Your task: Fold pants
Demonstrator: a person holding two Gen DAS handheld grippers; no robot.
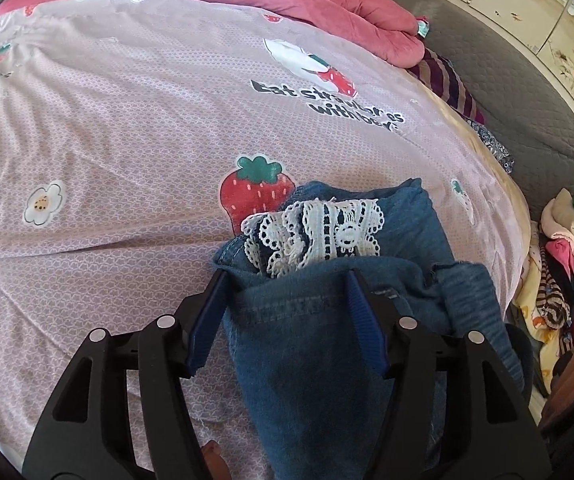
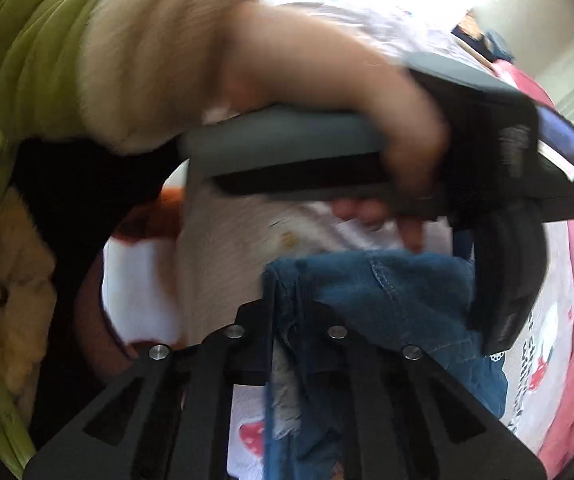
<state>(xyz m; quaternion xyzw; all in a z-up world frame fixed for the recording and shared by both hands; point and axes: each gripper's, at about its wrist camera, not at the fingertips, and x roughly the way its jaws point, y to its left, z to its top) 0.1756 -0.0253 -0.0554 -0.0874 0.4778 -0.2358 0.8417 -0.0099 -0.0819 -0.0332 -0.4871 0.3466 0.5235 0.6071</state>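
One pair of blue denim pants with white lace trim (image 1: 327,280) lies bunched in the lower middle of the left wrist view, on a bed covered by a pale pink sheet printed with strawberries and flowers (image 1: 127,128). The black left gripper with blue pads (image 1: 287,280) stands partly open at the bottom of that frame. A denim fold runs between its two fingers, but the pads stand apart from the cloth on both sides and do not press it.

In the right wrist view, the black right gripper (image 2: 287,308) sits at the bottom centre, closed tight on a bunched edge of the same pants (image 2: 387,292).

Around the pants there is one rumpled pink blanket (image 1: 327,4) at the top of the left wrist frame. One grey quilted headboard (image 1: 507,92) is at the upper right, and a heap of mixed clothes (image 1: 567,264) at the right edge.

Only the right wrist view, which is blurred, shows the person. A hand (image 2: 327,92) with a cream knit cuff and green sleeve (image 2: 67,60) fills the upper half. It grasps the grey handle of the left gripper (image 2: 503,288), which reaches down to the denim at the right and hides much of the bed. The lace trim shows clearly in the left wrist view alone.
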